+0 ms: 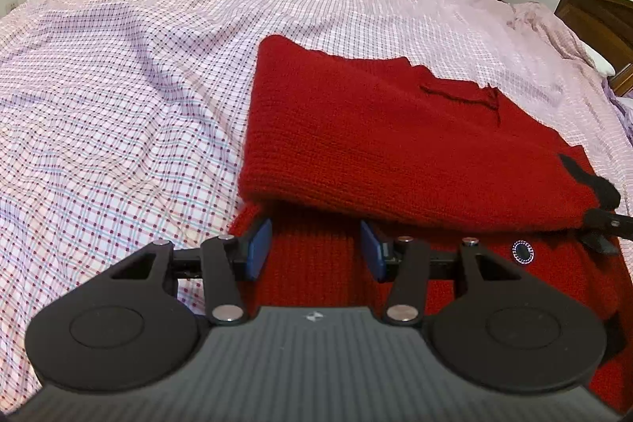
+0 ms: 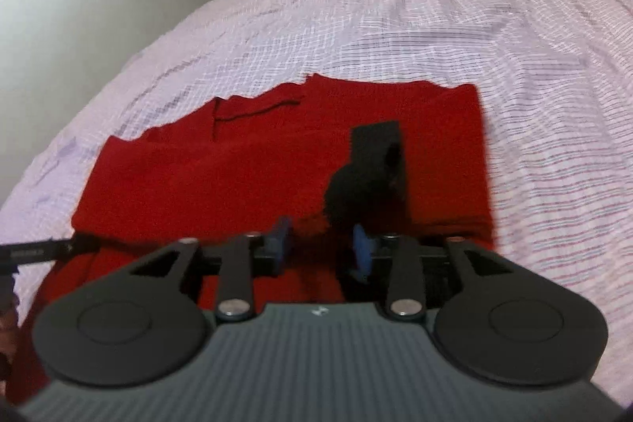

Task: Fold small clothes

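I find the red knit lying on the checked bedsheet, towards my side of the bed. One layer is already folded over another: the upper panel's near edge sits short of the ribbed lower layer, which shows beneath it between my left fingers. A small round button or badge is exposed on that lower layer to the right. The far edge of the upper panel is ragged and stepped, not square.

The left gripper hangs over the ribbed layer with its blue pads about half apart. Nothing is pinched; I see cloth under the pads, not between them.

The right gripper stands partly parted as well. The right view is blurred, so I cannot tell with certainty whether any knit is caught at the pads, but none appears clamped. A black patch shows on the red cloth ahead of it; I cannot say what it is.

Judgement: at least one fold is made and laid down, and neither gripper holds the garment. What remains, as I read it, is to bring the exposed ribbed section and button side in so the bundle is compact, and to square the uneven far edge. No other clothes are visible on the sheet.
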Tool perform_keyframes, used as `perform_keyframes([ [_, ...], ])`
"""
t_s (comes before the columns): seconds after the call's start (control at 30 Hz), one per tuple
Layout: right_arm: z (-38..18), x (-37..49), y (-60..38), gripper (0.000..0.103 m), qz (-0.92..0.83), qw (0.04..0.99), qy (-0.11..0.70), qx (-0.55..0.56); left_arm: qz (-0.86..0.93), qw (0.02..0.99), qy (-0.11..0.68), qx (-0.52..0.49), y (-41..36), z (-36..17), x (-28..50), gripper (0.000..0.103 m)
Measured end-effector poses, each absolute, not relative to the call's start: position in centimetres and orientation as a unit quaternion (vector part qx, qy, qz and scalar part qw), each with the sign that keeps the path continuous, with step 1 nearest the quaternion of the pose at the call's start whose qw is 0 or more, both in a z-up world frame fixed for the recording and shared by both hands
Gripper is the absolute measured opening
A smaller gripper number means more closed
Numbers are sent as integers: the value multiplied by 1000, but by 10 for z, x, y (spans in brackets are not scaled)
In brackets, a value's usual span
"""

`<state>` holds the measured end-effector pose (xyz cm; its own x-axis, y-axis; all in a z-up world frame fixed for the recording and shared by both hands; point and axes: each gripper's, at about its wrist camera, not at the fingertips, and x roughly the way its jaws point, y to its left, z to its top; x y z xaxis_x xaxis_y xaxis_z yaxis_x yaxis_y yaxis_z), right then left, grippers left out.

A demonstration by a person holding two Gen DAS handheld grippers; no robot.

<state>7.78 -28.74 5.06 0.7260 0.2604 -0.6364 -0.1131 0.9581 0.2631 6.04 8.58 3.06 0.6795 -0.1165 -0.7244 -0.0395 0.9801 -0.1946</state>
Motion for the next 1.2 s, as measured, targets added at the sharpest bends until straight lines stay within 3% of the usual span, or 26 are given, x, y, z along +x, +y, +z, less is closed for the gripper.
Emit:
perform_keyframes([
  [0.33, 84, 78, -321, 50, 83, 935, 330, 101, -12, 912, 401, -86, 81, 28, 63, 55],
  [0.63, 44, 132, -298, 50, 44, 917, 381, 109, -13, 912, 402, -77, 79, 29, 64, 55],
  [0.67, 43, 132, -296, 44, 53, 917, 380, 112, -13, 912, 402, -76, 79, 29, 64, 55],
  [0.7, 44, 130, -292, 20, 65, 917, 377, 111, -12, 913, 402, -76, 79, 28, 64, 55],
  [0.73, 48, 129, -290, 14, 76, 919, 371, 108, -12, 913, 401, -75, 78, 28, 64, 55],
  [0.97, 98, 111, -290, 13, 53, 962, 259, 72, -11, 914, 400, -73, 78, 27, 66, 55],
  [1.2, 41, 136, -295, 14, 3, 939, 338, 56, -16, 914, 401, -59, 74, 23, 68, 55],
])
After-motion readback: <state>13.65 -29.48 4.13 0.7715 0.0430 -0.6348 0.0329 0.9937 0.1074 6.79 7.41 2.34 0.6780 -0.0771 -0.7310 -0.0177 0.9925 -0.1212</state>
